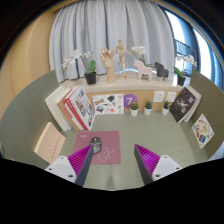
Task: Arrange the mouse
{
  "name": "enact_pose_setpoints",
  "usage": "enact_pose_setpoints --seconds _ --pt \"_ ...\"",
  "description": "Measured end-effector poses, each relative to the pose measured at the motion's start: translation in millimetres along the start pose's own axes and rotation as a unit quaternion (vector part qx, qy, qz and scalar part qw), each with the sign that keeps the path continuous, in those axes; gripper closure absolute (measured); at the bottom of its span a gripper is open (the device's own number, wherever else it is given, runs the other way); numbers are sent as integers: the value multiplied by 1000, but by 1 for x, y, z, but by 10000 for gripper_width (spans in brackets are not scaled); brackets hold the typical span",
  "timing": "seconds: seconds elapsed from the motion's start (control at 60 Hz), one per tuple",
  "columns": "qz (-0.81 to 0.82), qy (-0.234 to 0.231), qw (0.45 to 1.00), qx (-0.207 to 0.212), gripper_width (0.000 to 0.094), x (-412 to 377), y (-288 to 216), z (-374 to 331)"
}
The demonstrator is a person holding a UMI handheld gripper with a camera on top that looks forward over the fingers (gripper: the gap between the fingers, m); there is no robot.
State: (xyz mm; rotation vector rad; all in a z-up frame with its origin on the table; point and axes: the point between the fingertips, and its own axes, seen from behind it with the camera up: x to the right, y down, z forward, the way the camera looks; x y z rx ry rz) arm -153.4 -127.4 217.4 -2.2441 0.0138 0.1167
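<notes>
Your gripper (112, 168) shows only as its two fingers, rising from the bottom of the view. Each finger is a dark, nearly black wedge that narrows toward its tip, and each carries a magenta pad (78, 160) on its inner face, marked with what look like fine ridges, though the pattern is too small for you to be sure. No cable, screw, label or sleeve of yours shows.

From here the small grey thing (96, 146) on the pink mat (105, 150) is too tiny for me to name. The book covers (80, 108) along the shelf (130, 88) are unreadable. My tongs' (113, 164) fingers are cut off low down, and the right-hand card (203, 130) blurs.
</notes>
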Motion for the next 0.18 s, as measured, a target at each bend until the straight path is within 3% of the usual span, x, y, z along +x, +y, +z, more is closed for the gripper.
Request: enact_pose_setpoints --seconds 0.183 --pt "3 0 1000 9 115 27 18 -43"
